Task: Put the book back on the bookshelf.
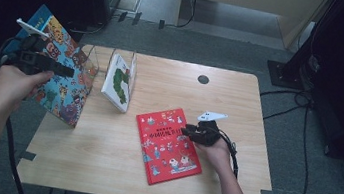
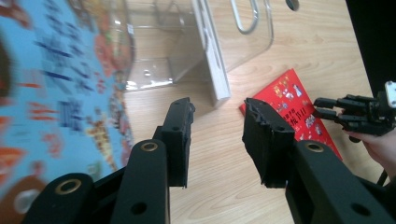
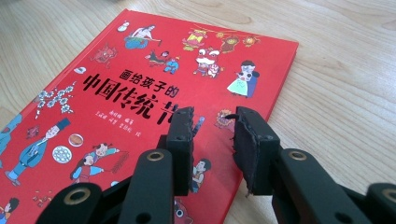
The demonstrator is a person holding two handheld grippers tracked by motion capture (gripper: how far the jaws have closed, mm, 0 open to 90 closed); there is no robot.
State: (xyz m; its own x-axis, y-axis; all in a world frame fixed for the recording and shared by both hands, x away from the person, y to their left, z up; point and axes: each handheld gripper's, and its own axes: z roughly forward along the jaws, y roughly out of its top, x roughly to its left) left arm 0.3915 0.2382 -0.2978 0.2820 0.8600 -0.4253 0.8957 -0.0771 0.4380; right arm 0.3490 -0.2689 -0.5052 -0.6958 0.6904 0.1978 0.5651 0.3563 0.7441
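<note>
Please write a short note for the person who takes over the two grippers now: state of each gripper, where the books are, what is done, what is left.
Left gripper: jaws open, nothing between them, beside the blue picture book that leans at the clear rack.
Right gripper: jaws open over the red book, not gripping it.
White book: upright in the rack.
Done: white book stands in the rack; blue book leans at its left end.
Left, probably: pick up the red book, lying flat on the table, and stand it in the rack.
</note>
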